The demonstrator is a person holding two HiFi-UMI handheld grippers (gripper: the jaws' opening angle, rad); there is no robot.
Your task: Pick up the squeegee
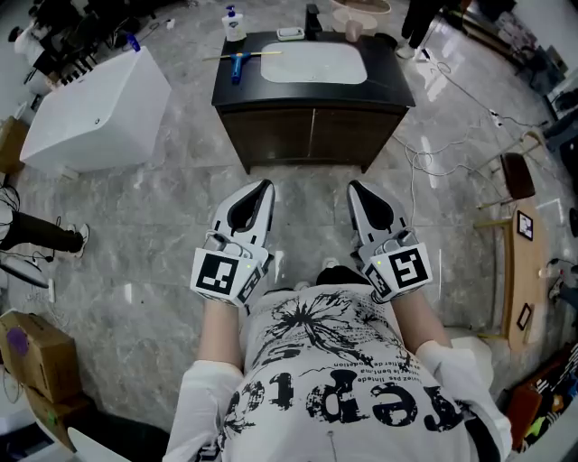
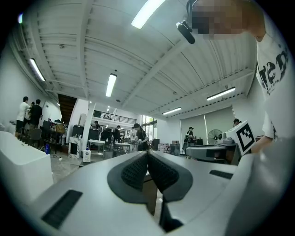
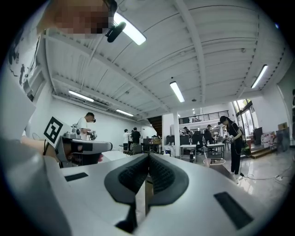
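Observation:
The squeegee (image 1: 237, 63), with a blue handle and a long thin pale blade, lies on the left part of the dark vanity top (image 1: 397, 86), beside the white sink basin (image 1: 314, 63). Both grippers are held level close to the person's chest, well short of the vanity. The left gripper (image 1: 265, 187) points toward the cabinet front, its jaws shut with nothing between them. The right gripper (image 1: 353, 187) stands parallel to it, also shut and empty. In the left gripper view the left gripper (image 2: 148, 154) has its dark pads pressed together, as does the right gripper (image 3: 148, 157) in the right gripper view.
A soap bottle (image 1: 234, 24) and a faucet (image 1: 312, 18) stand at the back of the vanity. A white tub (image 1: 95, 113) sits on the floor at the left, a cardboard box (image 1: 32, 352) at the lower left. Cables (image 1: 442, 144) and wooden furniture (image 1: 517, 262) lie at the right.

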